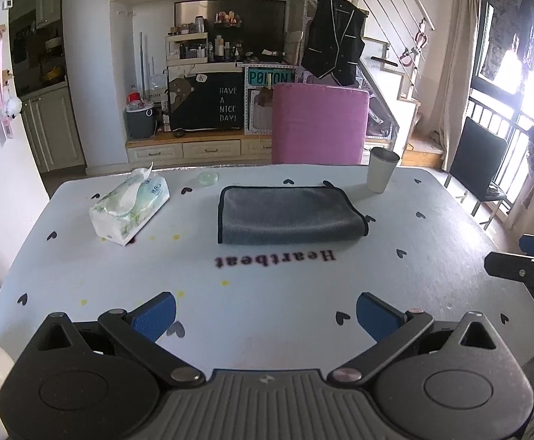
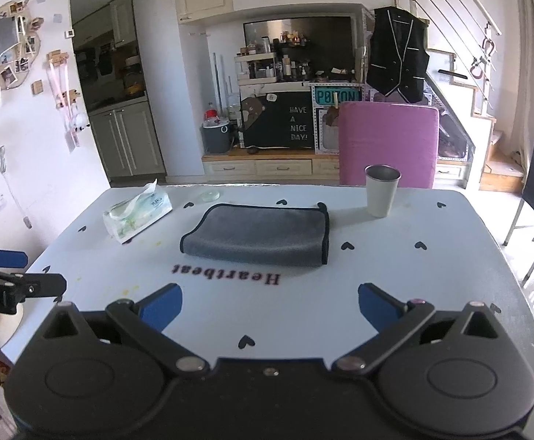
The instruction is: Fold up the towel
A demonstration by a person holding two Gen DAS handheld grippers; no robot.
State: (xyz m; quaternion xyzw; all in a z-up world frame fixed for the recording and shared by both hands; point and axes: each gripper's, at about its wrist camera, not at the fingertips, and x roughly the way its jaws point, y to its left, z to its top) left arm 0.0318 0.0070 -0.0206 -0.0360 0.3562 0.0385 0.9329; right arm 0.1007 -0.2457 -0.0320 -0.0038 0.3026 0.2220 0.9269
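Left wrist view. The left gripper [image 1: 266, 311] hangs over the near edge of the table [image 1: 83, 267], blue pads spread wide with nothing between them. The grey microfibre towel [image 1: 288, 216] lies well ahead, on the far half of the pale tablecloth, beyond the printed word "Heartbeat" [image 1: 275, 258]. It already looks folded: a thick rolled edge at its right end, black piping along its left and far sides. Its long axis runs left to right, crosswise to the fingers. It sits almost straight ahead of this gripper, slightly to the right. A tissue pack [image 1: 129, 207] lies to the towel's left and apart from it; a metal cup [image 1: 381, 170] stands at its far right, also apart. A small round clear dish [image 1: 207, 178] sits beyond the towel. The right gripper [image 1: 523, 273] pokes in at the right edge.

Right wrist view. The right gripper [image 2: 269, 306] likewise has its jaws spread and empty, low over the near table edge. The towel [image 2: 263, 236] lies ahead and a touch left of centre, its long axis again across the view. The tissue pack [image 2: 136, 214] is far left, the cup [image 2: 381, 192] far right. The left gripper [image 2: 17, 286] shows at the left edge.

Judgement: both grippers appear about equally distant from the towel, left nearer its left end, right nearer its right end. Any further fold would need a forward reach to the towel's near long edge.
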